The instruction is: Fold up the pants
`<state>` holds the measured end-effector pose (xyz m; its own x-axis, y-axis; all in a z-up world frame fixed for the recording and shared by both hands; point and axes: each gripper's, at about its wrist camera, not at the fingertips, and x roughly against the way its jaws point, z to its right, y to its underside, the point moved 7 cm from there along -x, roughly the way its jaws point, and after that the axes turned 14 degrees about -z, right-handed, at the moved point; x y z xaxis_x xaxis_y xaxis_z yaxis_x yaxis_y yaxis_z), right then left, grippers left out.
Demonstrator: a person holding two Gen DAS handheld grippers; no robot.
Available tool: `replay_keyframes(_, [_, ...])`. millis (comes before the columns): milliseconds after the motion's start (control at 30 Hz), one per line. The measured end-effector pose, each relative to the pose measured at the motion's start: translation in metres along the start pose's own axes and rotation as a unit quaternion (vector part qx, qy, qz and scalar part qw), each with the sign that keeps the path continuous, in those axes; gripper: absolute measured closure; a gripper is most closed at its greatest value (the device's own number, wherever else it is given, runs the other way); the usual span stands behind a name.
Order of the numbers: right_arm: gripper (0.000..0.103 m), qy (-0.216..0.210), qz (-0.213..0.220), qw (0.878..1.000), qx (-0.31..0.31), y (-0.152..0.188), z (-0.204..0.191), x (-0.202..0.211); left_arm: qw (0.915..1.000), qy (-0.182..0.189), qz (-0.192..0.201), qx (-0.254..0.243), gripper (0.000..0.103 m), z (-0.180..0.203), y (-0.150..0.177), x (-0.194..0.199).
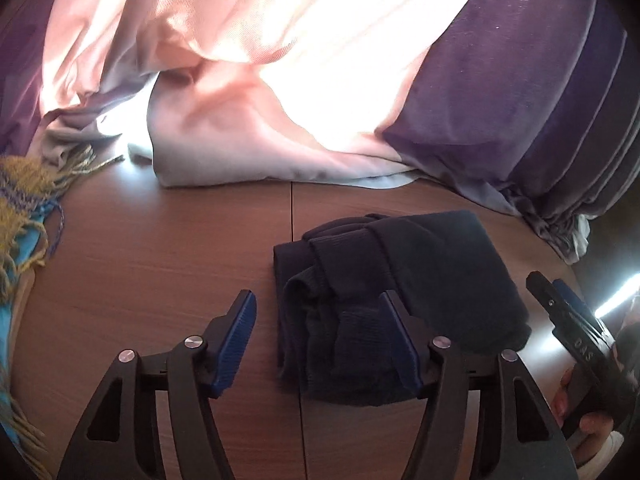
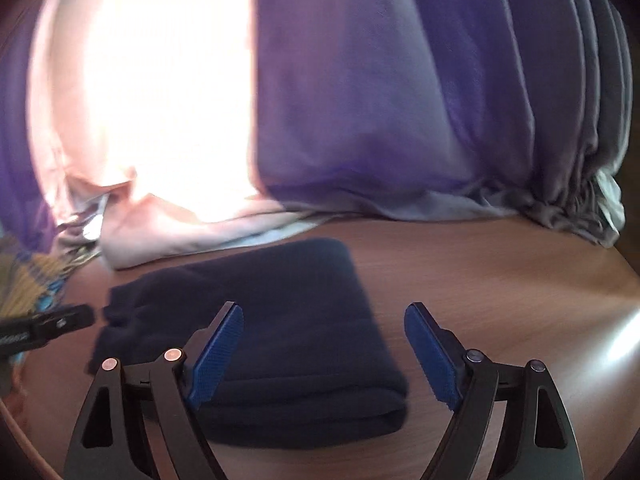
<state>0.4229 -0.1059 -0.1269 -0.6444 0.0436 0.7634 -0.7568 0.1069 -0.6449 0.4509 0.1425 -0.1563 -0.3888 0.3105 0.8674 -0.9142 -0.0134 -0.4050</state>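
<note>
Both tongs [image 1: 318, 308] [image 2: 324, 318] agape over folded pants [image 2: 256, 332]

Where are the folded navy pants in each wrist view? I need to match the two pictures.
Left wrist: folded navy pants lie lower centre-right on the wooden table, partly behind the left tool's right finger.
Right wrist: pants lie lower centre-left, behind the right tool's left finger.
Shared landmark: pink curtain pooled on the table.
</note>
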Motion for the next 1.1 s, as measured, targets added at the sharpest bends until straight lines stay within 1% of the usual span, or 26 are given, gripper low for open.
replay_keyframes(67, [0.019,-0.013,-0.02,1.0,-0.016,-0.003,0.01,-0.011,1.0,-0.002,-0.005,0.002,0.037,0.002,0.0,-0.007])
replay_keyframes(133, [0.019,-0.028,-0.041,0.998,-0.023,-0.008,0.016,-0.026,0.9999,-0.005,-0.012,-0.002,0.036,0.003,-0.002,-0.014])
replay_keyframes(200, [0.019,-0.035,-0.056,0.998,-0.017,-0.009,0.018,-0.037,0.9998,0.002,-0.02,-0.002,0.034,0.003,-0.004,-0.021])
replay_keyframes(233, [0.019,-0.036,-0.07,0.997,-0.017,-0.011,0.02,-0.045,0.9996,0.008,-0.026,0.001,0.034,0.002,-0.004,-0.026])
replay_keyframes(300, [0.019,-0.036,-0.084,0.996,-0.023,-0.01,0.023,-0.054,0.9993,0.013,-0.034,0.002,0.033,0.001,-0.004,-0.033])
replay_keyframes(367, [0.019,-0.036,-0.091,0.995,-0.022,-0.008,0.024,-0.062,0.9993,0.01,-0.037,0.005,0.029,0.0,-0.005,-0.042])
replay_keyframes(467, [0.019,-0.043,-0.114,0.992,-0.022,-0.002,0.021,-0.073,0.9989,0.021,-0.041,0.014,0.027,-0.004,-0.004,-0.05])
replay_keyframes(600, [0.02,-0.046,-0.129,0.991,-0.003,0.008,0.014,-0.081,0.9974,0.042,-0.051,0.03,0.026,-0.008,-0.002,-0.059])
replay_keyframes(700, [0.02,-0.052,-0.141,0.989,0.001,0.013,0.011,-0.088,0.9951,0.058,-0.068,0.041,0.026,-0.009,0.0,-0.067])
replay_keyframes(800, [0.021,-0.061,-0.149,0.987,-0.007,0.017,0.012,-0.093,0.9942,0.061,-0.075,0.047,0.026,-0.007,-0.001,-0.07])
replay_keyframes(900, [0.023,-0.065,-0.148,0.987,-0.003,0.017,0.011,-0.093,0.993,0.07,-0.083,0.048,0.03,-0.004,0.0,-0.073])
replay_keyframes(1000, [0.027,-0.068,-0.148,0.987,-0.002,0.018,0.011,-0.094,0.992,0.07,-0.09,0.054,0.033,-0.003,-0.001,-0.075])
replay_keyframes(1067, [0.03,-0.071,-0.148,0.986,0.0,0.018,0.011,-0.094,0.9915,0.069,-0.095,0.056,0.04,-0.001,-0.001,-0.074])
replay_keyframes(1100, [0.034,-0.073,-0.148,0.986,0.0,0.018,0.011,-0.094,0.9917,0.065,-0.096,0.056,0.042,0.0,-0.001,-0.073])
